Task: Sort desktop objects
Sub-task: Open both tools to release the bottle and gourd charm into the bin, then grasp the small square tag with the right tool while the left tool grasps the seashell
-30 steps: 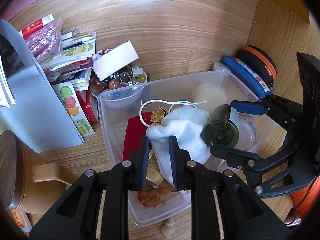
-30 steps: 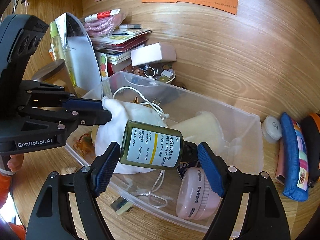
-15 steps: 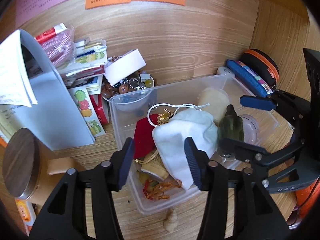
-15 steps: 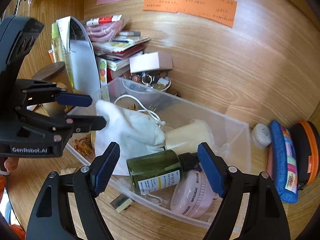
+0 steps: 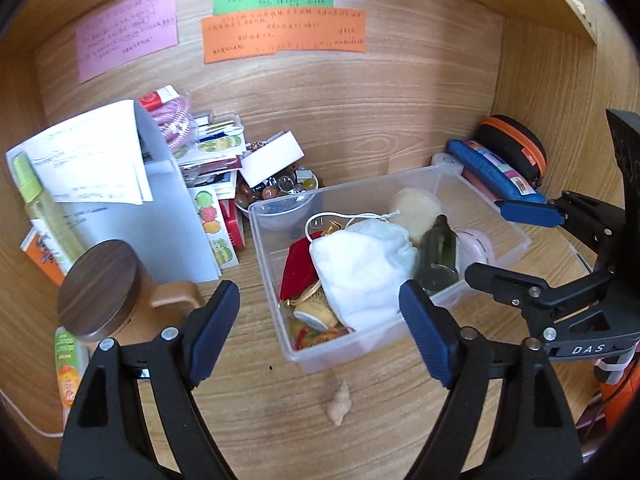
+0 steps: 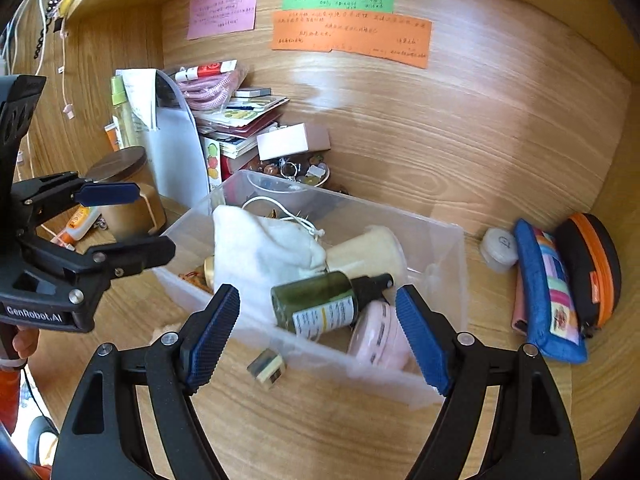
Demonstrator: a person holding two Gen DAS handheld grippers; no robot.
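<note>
My L gripper (image 5: 318, 330) jaws just opened, nothing between; white pouch (image 5: 362, 266) now lying in clear bin (image 5: 486, 204). R gripper (image 6: 318, 334) wide apart, empty; green bottle (image 6: 320, 304) dropped in bin too. Both deposits done, I go for next item.

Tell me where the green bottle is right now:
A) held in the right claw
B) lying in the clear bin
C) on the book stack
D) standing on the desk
B: the green bottle lies on its side inside the clear bin, against the white pouch.
</note>
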